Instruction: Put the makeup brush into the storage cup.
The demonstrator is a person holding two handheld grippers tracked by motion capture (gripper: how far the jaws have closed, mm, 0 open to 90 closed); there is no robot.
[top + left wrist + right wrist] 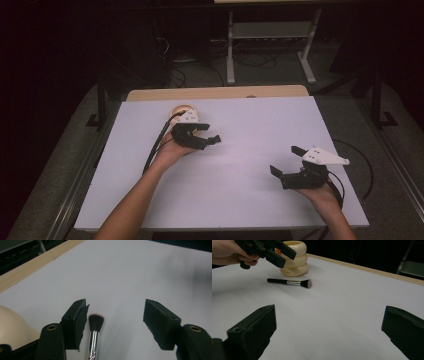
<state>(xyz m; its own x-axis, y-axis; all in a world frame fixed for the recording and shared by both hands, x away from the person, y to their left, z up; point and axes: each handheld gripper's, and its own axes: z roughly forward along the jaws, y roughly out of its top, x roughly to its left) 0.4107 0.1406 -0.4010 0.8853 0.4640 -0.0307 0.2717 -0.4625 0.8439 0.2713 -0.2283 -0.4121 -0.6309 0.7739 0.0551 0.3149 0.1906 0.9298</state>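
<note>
Your left gripper (207,135): jaws spread, hovering over black-handled, chrome-ferruled makeup brush (290,282) lying flat on white table (240,130), beside cream ribbed ceramic holder (294,258). Your right gripper (287,161): jaws spread, empty.

The room is dim and the surround falls away to near black; the white counter (240,150) is the one bright field, evenly lit with a cool, slightly violet cast. Shadows under each tool are soft and faint — no hard edges, no glare on the sheet. The high view is grainy and low in detail. In the left gripper view the far counter carries a smeared grey shadow at upper right, and the brush (94,335) shows a thin highlight on its metal ferrule. In the right gripper view the near jaws are soft and out of focus — the brush beyond reads sharper
</note>
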